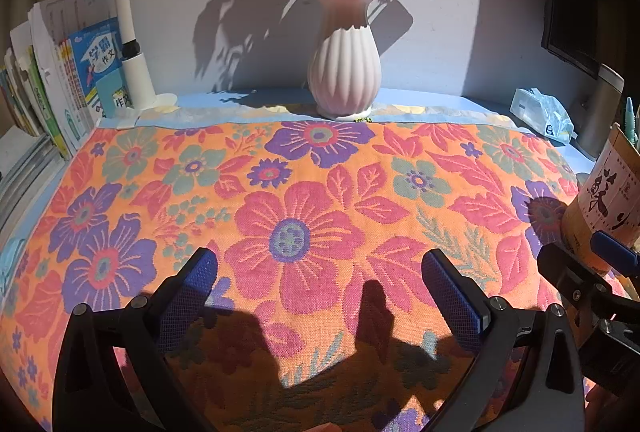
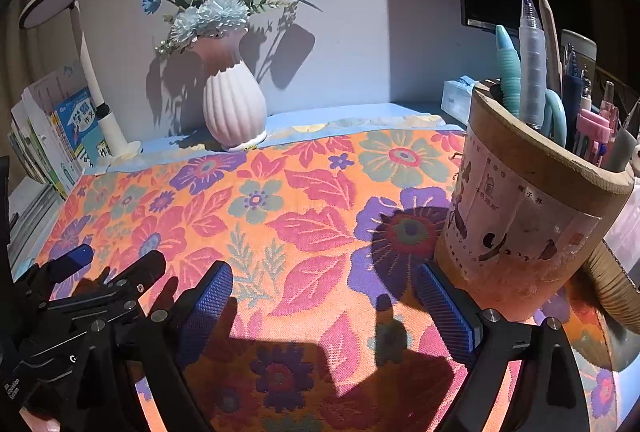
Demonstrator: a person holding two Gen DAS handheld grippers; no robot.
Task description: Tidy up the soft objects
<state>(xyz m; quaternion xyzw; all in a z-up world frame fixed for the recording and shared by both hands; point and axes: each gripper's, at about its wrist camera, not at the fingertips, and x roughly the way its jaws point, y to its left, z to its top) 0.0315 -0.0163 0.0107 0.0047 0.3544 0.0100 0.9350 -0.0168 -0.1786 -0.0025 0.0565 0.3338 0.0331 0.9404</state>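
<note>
A floral cloth in orange with pink and purple flowers lies spread flat over the desk and fills most of both views. My left gripper hangs over the cloth's near part, open, its blue pads wide apart with nothing between them. My right gripper is open too, over the cloth's right side, and only cloth shows between its fingers. Its right finger is close to the pen holder's base. Each gripper shows at the edge of the other's view: the right gripper and the left gripper.
A pink ribbed vase of flowers stands at the cloth's far edge by the wall. A white desk lamp and upright books are at the far left. A wooden pen holder stands on the cloth's right, and a tissue pack lies behind it.
</note>
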